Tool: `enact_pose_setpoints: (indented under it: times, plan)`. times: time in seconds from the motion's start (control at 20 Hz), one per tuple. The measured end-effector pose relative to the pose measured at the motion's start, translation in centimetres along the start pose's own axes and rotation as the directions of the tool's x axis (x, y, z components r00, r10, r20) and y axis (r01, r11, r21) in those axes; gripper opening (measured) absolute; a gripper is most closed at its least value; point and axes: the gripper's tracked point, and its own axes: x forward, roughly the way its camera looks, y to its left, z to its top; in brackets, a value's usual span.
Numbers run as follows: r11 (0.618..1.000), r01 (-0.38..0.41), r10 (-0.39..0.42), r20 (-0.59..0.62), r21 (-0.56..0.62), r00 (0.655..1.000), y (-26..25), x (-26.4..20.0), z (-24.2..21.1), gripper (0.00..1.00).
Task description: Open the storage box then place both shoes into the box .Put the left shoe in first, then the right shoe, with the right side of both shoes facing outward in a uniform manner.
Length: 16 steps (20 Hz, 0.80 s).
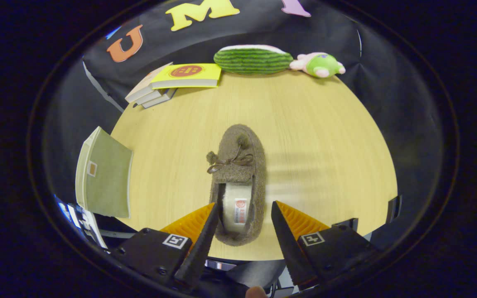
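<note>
The shoe (pixel 237 182), a fuzzy brown slipper with a small bow and pompoms on its top, lies on the desk (pixel 313 136) with its heel end between the fingers of the gripper (pixel 243 212) and its toe pointing away toward the far edge. The gripper's fingers stand apart, wider than the heel; the left finger is right at the rim of the heel opening, though whether it touches cannot be told, and the right finger is clear of the shoe with bare wood showing between them, so nothing is gripped. Inside the heel opening a pale lining with a small label shows. The shoe sits near the middle of the desk, closer to the near edge than the far one. Off the left edge of the desk a pale green storage box (pixel 105 176) shows, its flat side turned toward the camera. At the far left corner lies a stack of books (pixel 172 80), the top one yellow. Along the far edge rest a green striped watermelon-slice plush (pixel 251 60) and, just beside it, a small green and pink plush toy (pixel 320 65).
</note>
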Motion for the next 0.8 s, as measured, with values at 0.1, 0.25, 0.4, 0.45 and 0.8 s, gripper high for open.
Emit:
enact_pose_setpoints:
  times: [0.1, 0.25, 0.4, 0.45, 0.8]
  plan:
    - [1.0, -0.015, 0.016, -0.029, 0.023, 0.999, -0.4, 1.4, 0.2, 0.81]
    - [0.998, -0.025, 0.03, -0.081, 0.06, 0.996, -1.0, 3.1, -0.5, 0.63]
    - [0.994, -0.026, 0.035, -0.086, 0.11, 0.996, -2.1, 3.6, -0.5, 0.44]
    - [0.991, -0.033, 0.045, -0.086, 0.133, 0.995, -2.4, 3.4, -0.6, 0.35]
    - [0.903, -0.173, 0.204, -0.038, 0.392, 0.978, -1.6, 1.3, -0.9, 0.06]
